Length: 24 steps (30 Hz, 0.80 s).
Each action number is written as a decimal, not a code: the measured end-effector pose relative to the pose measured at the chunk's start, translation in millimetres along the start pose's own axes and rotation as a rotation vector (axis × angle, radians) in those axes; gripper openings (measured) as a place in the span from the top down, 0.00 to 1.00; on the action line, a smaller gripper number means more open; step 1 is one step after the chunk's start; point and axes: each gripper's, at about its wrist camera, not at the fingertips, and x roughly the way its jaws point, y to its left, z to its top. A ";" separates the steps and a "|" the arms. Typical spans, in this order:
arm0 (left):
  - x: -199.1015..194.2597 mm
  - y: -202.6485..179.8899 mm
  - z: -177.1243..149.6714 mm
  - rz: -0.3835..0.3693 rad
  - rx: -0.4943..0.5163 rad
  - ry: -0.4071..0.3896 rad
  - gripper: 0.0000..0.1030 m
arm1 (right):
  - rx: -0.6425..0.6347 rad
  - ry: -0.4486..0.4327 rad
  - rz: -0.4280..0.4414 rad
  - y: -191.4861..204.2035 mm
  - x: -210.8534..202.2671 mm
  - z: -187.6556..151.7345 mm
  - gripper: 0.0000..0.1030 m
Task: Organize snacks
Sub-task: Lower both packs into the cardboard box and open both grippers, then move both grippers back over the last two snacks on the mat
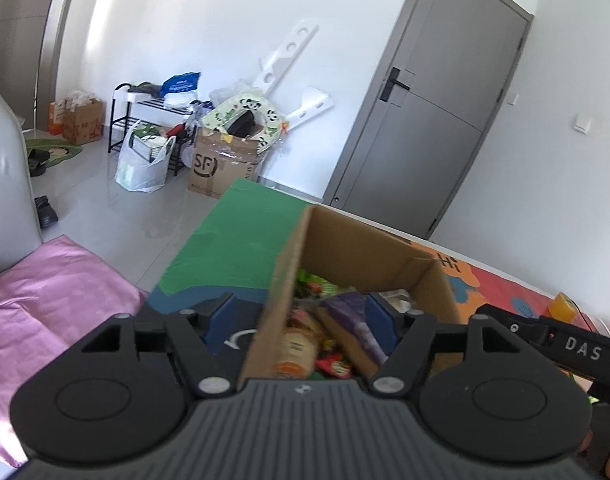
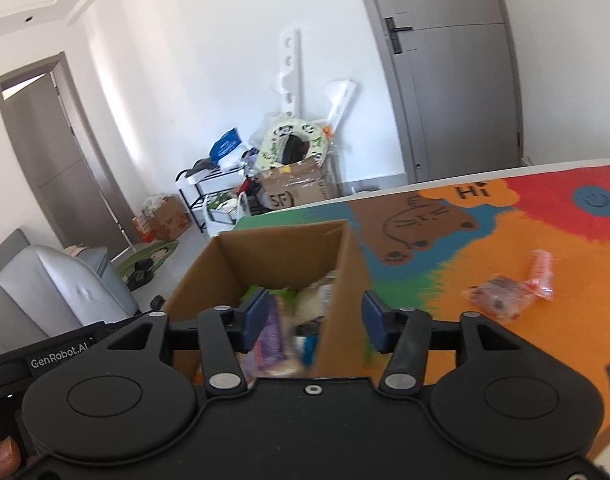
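The cardboard box (image 2: 273, 264) of snacks sits on the colourful desk (image 2: 485, 248). Each released claw, left (image 1: 301, 322) and right (image 2: 313, 322), straddles one side wall. Clench both evenly, low on the walls, before lifting; two wrapped snacks (image 2: 513, 284) lie apart.

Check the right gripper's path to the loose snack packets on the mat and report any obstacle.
Nothing visible blocks it. The right gripper straddles the cardboard box wall, jaws open; the snack packets lie to its right on bare mat, clear of the box.
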 end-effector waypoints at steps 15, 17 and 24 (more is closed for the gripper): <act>-3.3 -74.6 -18.7 -0.026 0.121 0.000 0.11 | 0.064 -0.083 -0.073 -64.4 -50.6 -3.6 0.00; -2.8 -81.8 -20.9 -0.029 0.131 0.005 0.11 | 0.060 -0.079 -0.080 -70.5 -54.8 -4.2 0.00; -3.0 -104.1 -28.3 -0.041 0.160 0.020 0.11 | 0.082 -0.085 -0.106 -97.3 -70.9 -8.8 0.00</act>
